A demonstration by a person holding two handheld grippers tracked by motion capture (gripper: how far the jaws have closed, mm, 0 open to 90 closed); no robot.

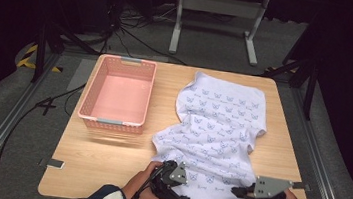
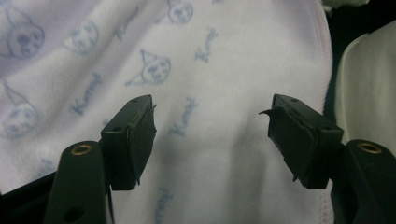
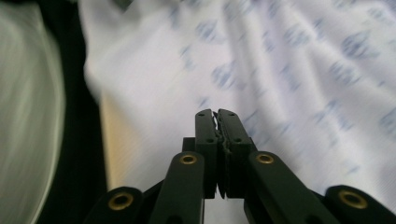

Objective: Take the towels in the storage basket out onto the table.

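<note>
- Where the high view looks down on the wooden counter [image 1: 107, 162], a white cloth [image 1: 216, 129] printed with small blue cat faces lies spread from the far right part toward the near edge, rumpled along its left side. A pink basket [image 1: 117, 95] stands on the far left of the counter, just beside the cloth and apart from it. The left gripper [image 1: 181, 193] and the right gripper [image 1: 235, 191] are both at the cloth's near end, each in one of the person's hands, and they point toward each other.
- Seen in the left gripper view, the two black fingers [image 2: 133, 140] stand wide apart with nothing between them; the cloth [image 2: 210, 70] lies flat behind them, its stitched hem running down the right side, and neither finger presses on it.
- Seen in the right gripper view, which is blurred, the fingers [image 3: 208, 135] are pressed together at their tips. Whether a fold of the cloth [image 3: 280, 70] is pinched between them cannot be told; the cloth spreads out beyond them, with a strip of the counter [image 3: 114, 140] showing at its left edge.
</note>
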